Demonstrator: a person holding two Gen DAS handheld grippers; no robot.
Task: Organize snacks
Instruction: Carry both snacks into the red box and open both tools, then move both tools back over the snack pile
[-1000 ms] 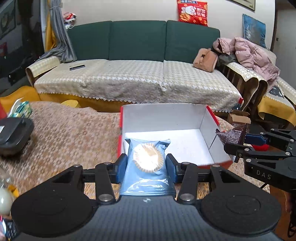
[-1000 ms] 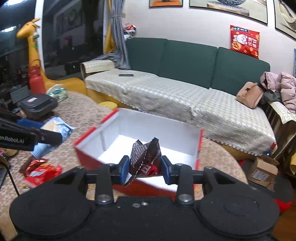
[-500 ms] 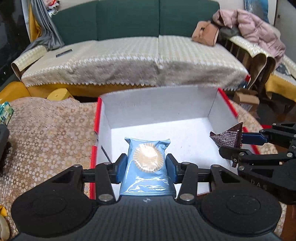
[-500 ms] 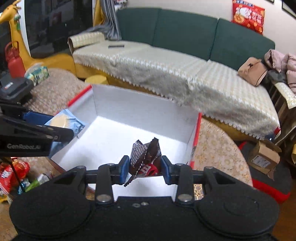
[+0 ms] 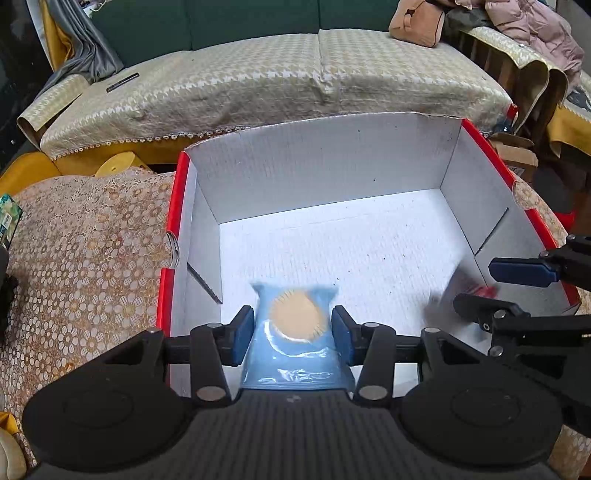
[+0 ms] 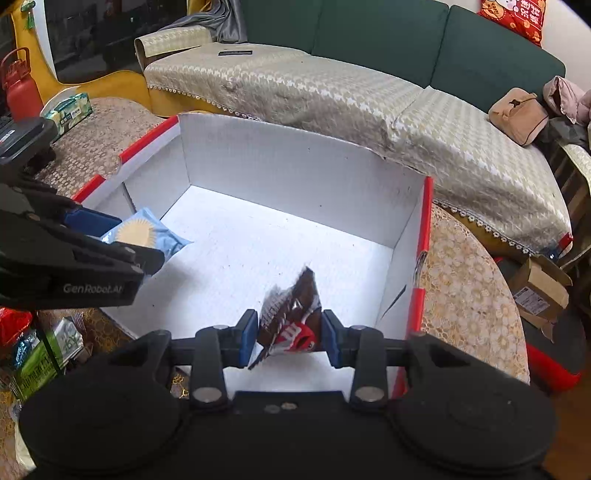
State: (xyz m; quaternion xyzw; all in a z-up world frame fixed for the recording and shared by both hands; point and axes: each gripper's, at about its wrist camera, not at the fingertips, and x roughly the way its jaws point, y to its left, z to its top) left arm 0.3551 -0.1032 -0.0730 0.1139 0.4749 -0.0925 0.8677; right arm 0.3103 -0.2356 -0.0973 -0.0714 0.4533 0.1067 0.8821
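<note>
Left claw (image 5: 294,330): clenched on a blue cookie packet (image 5: 295,339), held low over the near left part of the box floor.
Right claw (image 6: 288,334): clenched on a brown candy packet (image 6: 291,321), over the near right part.
Box (image 5: 332,166): white inside, red-edged, open-topped, on the lace-covered desk (image 5: 85,240).
Beyond: sofa (image 5: 258,77).

Living room with a green sofa behind a cloth-covered bench

A dark green sofa (image 6: 388,33) under a beige patterned throw (image 5: 280,77) carries a tan bag (image 6: 519,114) and pink jacket (image 5: 532,33); the bench (image 5: 85,236) wears a floral lace cloth; a cardboard carton (image 6: 543,291) sits on the floor.
</note>
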